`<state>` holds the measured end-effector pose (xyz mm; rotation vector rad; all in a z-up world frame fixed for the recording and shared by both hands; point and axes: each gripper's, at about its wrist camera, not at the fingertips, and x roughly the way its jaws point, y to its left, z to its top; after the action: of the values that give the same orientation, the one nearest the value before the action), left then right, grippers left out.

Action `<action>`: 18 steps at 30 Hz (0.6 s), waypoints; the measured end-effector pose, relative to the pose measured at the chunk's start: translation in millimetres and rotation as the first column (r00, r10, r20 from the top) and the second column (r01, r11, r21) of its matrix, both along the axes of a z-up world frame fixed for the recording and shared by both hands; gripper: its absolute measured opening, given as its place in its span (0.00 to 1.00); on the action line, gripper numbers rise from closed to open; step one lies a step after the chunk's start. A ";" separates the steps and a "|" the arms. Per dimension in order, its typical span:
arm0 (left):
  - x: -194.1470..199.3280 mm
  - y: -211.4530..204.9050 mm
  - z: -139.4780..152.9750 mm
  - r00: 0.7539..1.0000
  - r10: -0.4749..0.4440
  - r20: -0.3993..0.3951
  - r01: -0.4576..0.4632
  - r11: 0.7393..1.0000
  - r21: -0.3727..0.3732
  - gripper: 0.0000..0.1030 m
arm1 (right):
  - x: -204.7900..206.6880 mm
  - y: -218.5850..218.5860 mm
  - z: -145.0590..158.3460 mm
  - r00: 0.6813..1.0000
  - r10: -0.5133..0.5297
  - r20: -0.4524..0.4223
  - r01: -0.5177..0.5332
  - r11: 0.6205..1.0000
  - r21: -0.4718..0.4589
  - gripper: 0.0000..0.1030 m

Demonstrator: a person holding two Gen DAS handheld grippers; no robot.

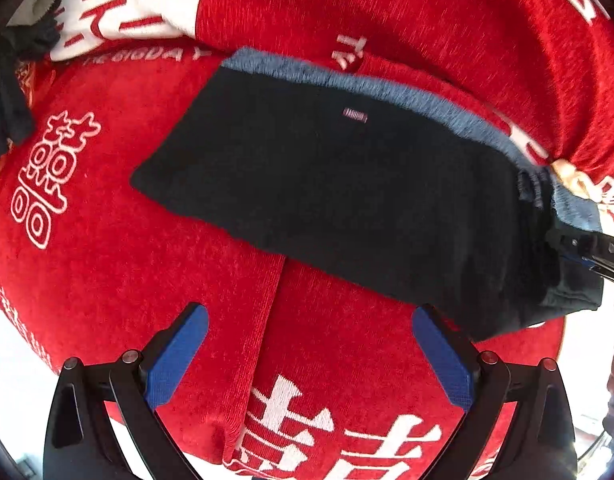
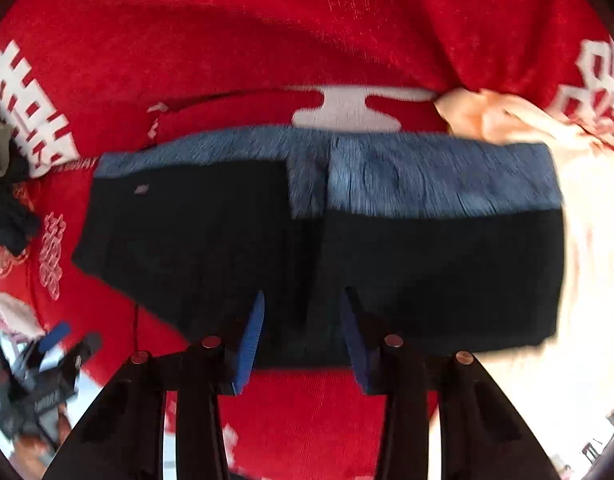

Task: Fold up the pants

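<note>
1. Your pants (image 2: 307, 248) lay flat on the red blanket (image 2: 267, 40), already folded into a wide band: black outer cloth w/ blue fleecy lining showing along the far edge.
2. Your left gripper (image 1: 309, 354) hovered above the blanket just short of the near edge, jaws spread wide, nothing betw. them.
3. Your right gripper (image 2: 303, 336) sat over the near hem, fingers partly apart; couldn't tell if cloth was nipped, pic too blurred.
4. Handling, my guess: thick, soft, limp, fairly heavy for cloth; won't slip much on terry. Best grip prob. at near corners, thru all layers.
5. Count: 1 pants, 2 grippers, 1 cream cloth (image 2: 507, 120) at right, 1 dark garment (image 1: 7, 92) far left.
</note>
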<state>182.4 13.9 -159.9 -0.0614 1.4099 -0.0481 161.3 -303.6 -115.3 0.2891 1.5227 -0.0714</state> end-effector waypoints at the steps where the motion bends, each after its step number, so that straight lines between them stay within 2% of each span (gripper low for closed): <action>1: -0.9 -0.4 -4.1 1.000 -0.001 -0.011 0.001 1.000 0.002 1.00 | 4.6 -4.1 -13.7 1.000 -0.022 -0.007 0.022 1.000 -0.007 0.42; 4: -4.7 -1.7 -7.0 1.000 -0.019 -0.012 0.019 1.000 0.015 1.00 | 4.4 -7.6 -33.3 0.998 -0.062 -0.032 0.061 0.998 -0.024 0.42; 8: -5.7 -2.6 -9.7 0.999 -0.038 -0.027 0.038 0.999 0.027 1.00 | 0.6 4.3 -23.4 1.000 0.013 -0.022 -0.016 0.987 -0.159 0.42; 12: -5.9 -2.8 -1.1 1.000 -0.031 -0.004 0.031 0.999 0.010 1.00 | 10.0 4.6 -39.0 0.996 0.017 -0.090 -0.033 0.983 -0.178 0.41; 14: -7.8 -3.0 -2.6 0.999 -0.037 -0.001 0.037 0.999 0.004 1.00 | 12.6 9.0 -36.8 0.995 0.046 -0.094 -0.062 0.983 -0.174 0.28; 18: -10.8 1.3 -8.5 0.999 -0.022 -0.030 0.022 1.000 -0.004 1.00 | -0.4 18.3 -30.2 0.992 0.090 -0.093 -0.102 0.987 -0.128 0.26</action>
<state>171.6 15.2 -168.5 -0.0499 1.4407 -0.0678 160.9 -285.4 -145.5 0.1074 1.6082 -0.1094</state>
